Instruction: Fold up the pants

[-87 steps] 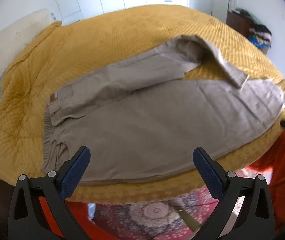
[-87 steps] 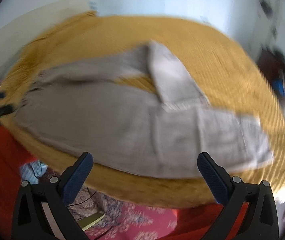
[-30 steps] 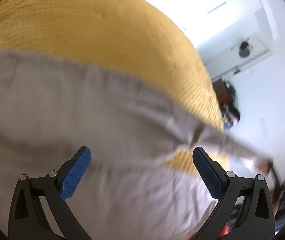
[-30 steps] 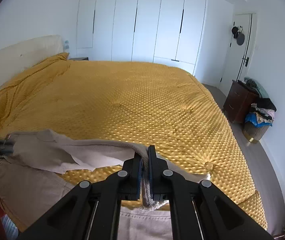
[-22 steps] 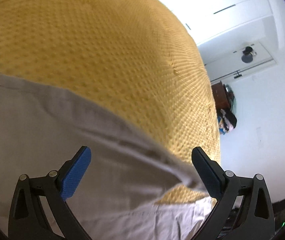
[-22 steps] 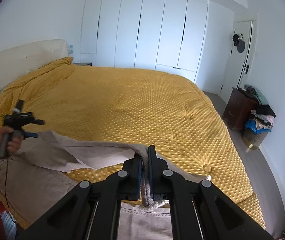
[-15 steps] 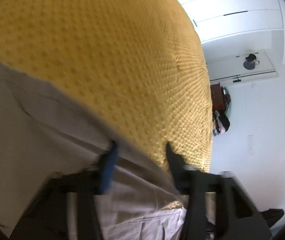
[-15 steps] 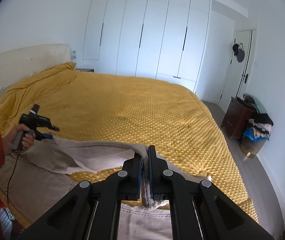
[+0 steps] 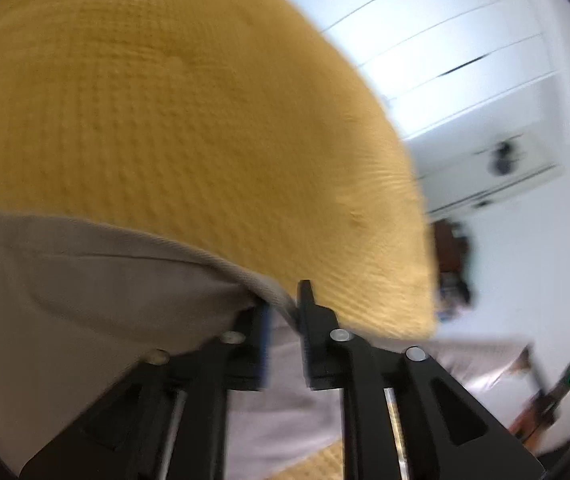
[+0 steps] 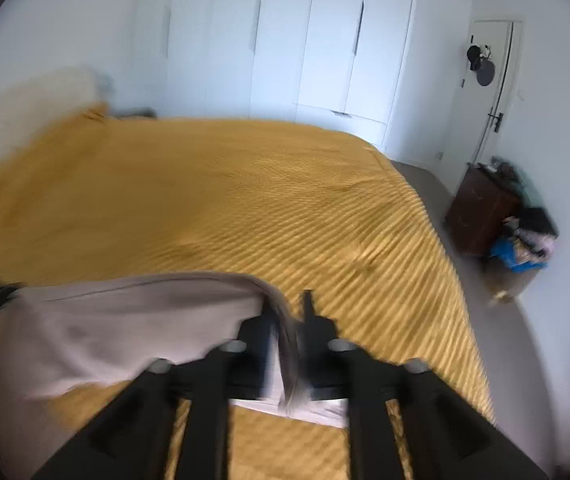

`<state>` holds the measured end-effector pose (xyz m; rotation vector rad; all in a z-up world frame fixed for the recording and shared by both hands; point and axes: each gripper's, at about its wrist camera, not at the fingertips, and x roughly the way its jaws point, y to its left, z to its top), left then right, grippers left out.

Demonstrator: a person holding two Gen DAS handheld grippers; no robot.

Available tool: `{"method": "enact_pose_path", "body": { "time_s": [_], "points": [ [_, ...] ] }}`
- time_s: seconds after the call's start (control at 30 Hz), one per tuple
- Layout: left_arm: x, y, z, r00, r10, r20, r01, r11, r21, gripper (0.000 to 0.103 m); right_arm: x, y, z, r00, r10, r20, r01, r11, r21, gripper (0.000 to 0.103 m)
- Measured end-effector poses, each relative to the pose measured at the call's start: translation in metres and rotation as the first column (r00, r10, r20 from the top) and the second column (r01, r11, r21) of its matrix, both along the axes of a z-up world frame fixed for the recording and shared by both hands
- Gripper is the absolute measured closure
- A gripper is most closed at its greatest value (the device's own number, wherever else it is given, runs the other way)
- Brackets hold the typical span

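Bedding comes first: a mustard-yellow quilted bedspread (image 10: 245, 200) covers the bed and fills most of both views, with white wardrobe doors (image 10: 317, 40) behind it and a dark wooden cabinet (image 10: 481, 216) by the far wall. Across the near part of the bed the beige pants (image 10: 125, 328) are held up, the upper trouser leg raised off the bedspread while more of the fabric lies flat below it. In the left wrist view the pants (image 9: 85, 288) are pinched at a seamed edge by the left hand-held gripper (image 9: 283, 316), its jaws drawn together on the cloth. The right hand-held gripper (image 10: 289, 332) is likewise clamped on a bunched edge of the same leg. Both views are blurred. As a judgement, the fold is at an early stage: one leg is lifted to be laid over the other, and the lengthwise fold and any cross folds are not yet done.
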<state>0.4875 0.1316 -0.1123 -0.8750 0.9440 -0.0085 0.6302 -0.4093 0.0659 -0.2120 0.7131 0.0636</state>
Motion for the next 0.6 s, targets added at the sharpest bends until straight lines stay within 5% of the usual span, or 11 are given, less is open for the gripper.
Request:
{"method": "enact_pose_path", "body": {
  "time_s": [0.03,0.07,0.13,0.23,0.33,0.4,0.5,0.6],
  "points": [
    [0.012,0.002,-0.003,0.998,0.016,-0.068,-0.013,0.999,0.050,0.051,0.028,0.006,-0.001,0.999,-0.050,0.013,0.051,0.998,-0.040,0.026],
    [0.013,0.005,-0.001,0.993,0.050,-0.104,-0.038,0.992,0.118,0.046,0.054,0.014,-0.004,0.997,-0.079,0.015,0.080,0.994,-0.074,0.015],
    [0.002,0.011,0.006,0.995,0.060,-0.076,-0.043,0.977,0.210,0.040,0.075,0.029,-0.014,0.995,-0.098,0.024,0.100,0.990,-0.098,0.015],
    [-0.042,0.017,0.014,0.997,0.070,-0.022,-0.058,0.940,0.336,0.024,0.063,0.050,-0.050,1.000,-0.020,-0.016,0.020,1.000,-0.008,0.011],
    [-0.087,0.021,0.002,0.997,0.071,0.018,-0.072,0.915,0.398,0.020,0.048,0.055,-0.120,0.988,0.040,-0.151,-0.032,0.998,0.058,0.011],
    [-0.119,0.013,-0.018,0.999,0.048,0.014,-0.050,0.898,0.438,0.020,0.050,0.043,-0.171,0.960,0.067,-0.273,-0.005,0.975,0.222,0.017],
    [-0.141,0.008,-0.048,0.999,0.033,-0.001,-0.027,0.851,0.524,0.020,0.065,0.016,-0.240,0.910,0.078,-0.406,0.167,0.829,0.533,0.047],
    [-0.154,0.015,-0.075,0.998,0.040,-0.048,-0.004,0.805,0.593,0.020,0.079,0.014,-0.286,0.896,0.059,-0.439,0.292,0.666,0.686,0.048]
  ]
}}
